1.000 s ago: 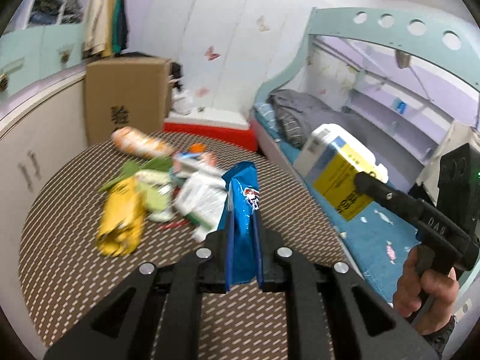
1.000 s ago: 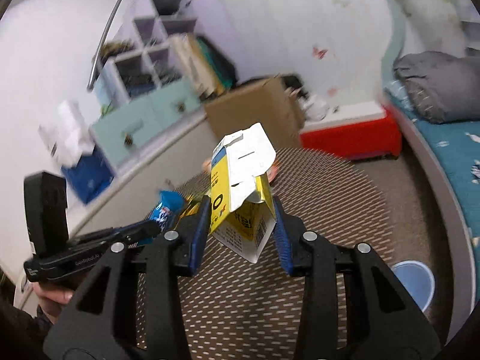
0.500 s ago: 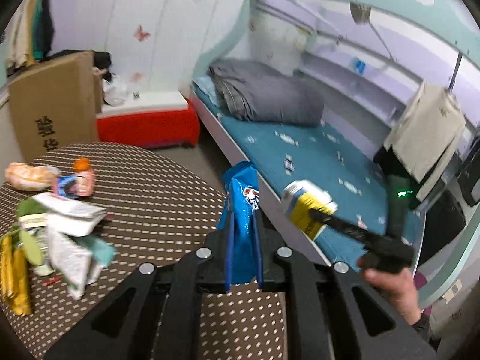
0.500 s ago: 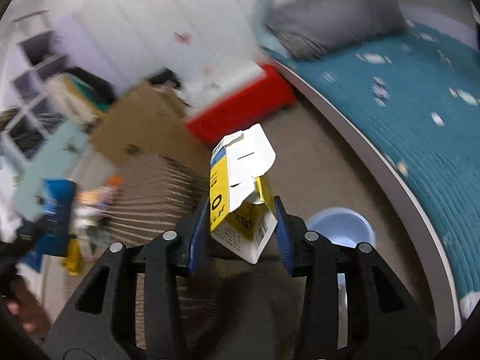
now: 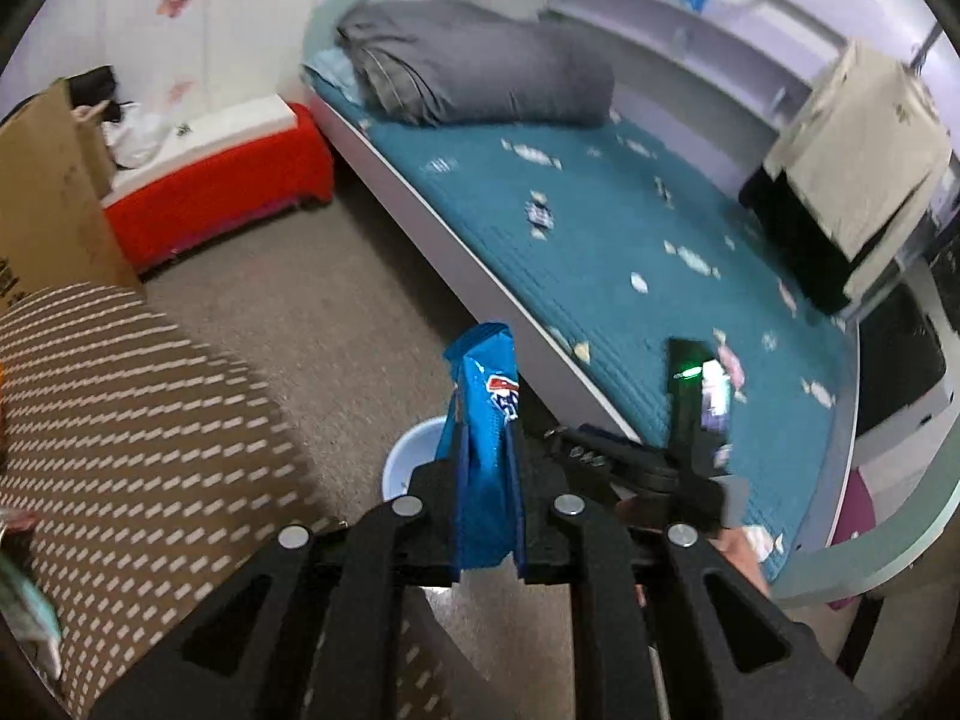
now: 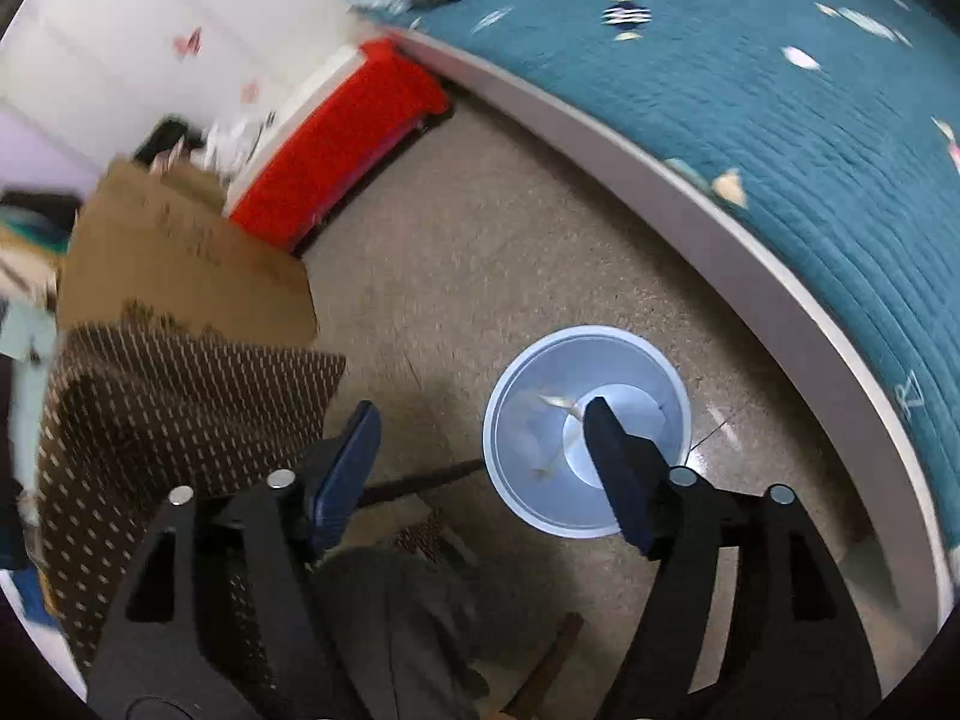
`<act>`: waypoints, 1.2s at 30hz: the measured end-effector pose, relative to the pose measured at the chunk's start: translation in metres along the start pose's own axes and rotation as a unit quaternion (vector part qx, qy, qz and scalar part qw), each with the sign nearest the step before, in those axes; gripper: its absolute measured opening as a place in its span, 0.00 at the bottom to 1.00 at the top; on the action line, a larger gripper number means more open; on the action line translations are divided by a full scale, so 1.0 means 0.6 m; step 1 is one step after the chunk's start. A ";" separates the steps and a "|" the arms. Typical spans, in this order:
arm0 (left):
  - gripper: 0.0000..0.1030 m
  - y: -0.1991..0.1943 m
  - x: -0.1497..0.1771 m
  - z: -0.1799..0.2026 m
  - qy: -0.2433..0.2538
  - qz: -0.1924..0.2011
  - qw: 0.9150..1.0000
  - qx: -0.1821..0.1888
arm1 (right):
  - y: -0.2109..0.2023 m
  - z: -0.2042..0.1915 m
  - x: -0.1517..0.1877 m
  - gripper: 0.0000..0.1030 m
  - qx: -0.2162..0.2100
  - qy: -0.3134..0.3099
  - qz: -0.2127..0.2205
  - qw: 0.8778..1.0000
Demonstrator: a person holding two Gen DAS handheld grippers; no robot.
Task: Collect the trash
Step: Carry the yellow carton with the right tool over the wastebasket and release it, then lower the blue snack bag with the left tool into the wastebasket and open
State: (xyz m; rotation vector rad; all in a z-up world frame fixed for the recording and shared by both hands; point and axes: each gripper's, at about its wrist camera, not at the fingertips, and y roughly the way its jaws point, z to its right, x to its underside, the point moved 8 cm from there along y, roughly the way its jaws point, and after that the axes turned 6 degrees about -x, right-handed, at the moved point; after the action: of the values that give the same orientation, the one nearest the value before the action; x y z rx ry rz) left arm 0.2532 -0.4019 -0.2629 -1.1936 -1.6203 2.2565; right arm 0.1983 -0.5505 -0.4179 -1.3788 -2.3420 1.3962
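In the left wrist view my left gripper (image 5: 487, 450) is shut on a blue snack bag (image 5: 483, 420) that stands upright between its pads. Part of a light blue bin (image 5: 401, 463) on the floor shows just behind it. To the right is my right gripper's black body (image 5: 684, 420), held by a hand (image 5: 741, 552). In the right wrist view my right gripper (image 6: 480, 414) hangs over the bin (image 6: 600, 331). Its jaws are opening and nothing is between them. A blurred pale shape (image 6: 555, 403) shows inside the bin.
A table with a brown dashed cloth (image 5: 120, 396) is at the left, with trash at its edge (image 5: 24, 612). Behind it stand a cardboard box (image 6: 180, 264) and a red bench (image 6: 336, 150). The teal bed (image 5: 600, 228) borders the bin on the right.
Both hands swung from the table down to the floor bin. The right gripper's jaws spread, and the yellow and white carton they held is gone from between them. The left still holds the blue bag.
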 end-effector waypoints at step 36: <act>0.93 -0.177 -0.010 -0.083 -0.020 0.111 0.992 -0.051 | -0.309 -0.292 -0.011 0.94 -0.031 -0.119 0.182 0.976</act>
State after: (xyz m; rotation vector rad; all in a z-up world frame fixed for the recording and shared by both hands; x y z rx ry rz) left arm 0.2542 -0.3229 -0.1757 -1.4284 -1.7137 2.3645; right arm 0.1651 -0.4726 -0.1775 -1.8266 -2.3767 1.6786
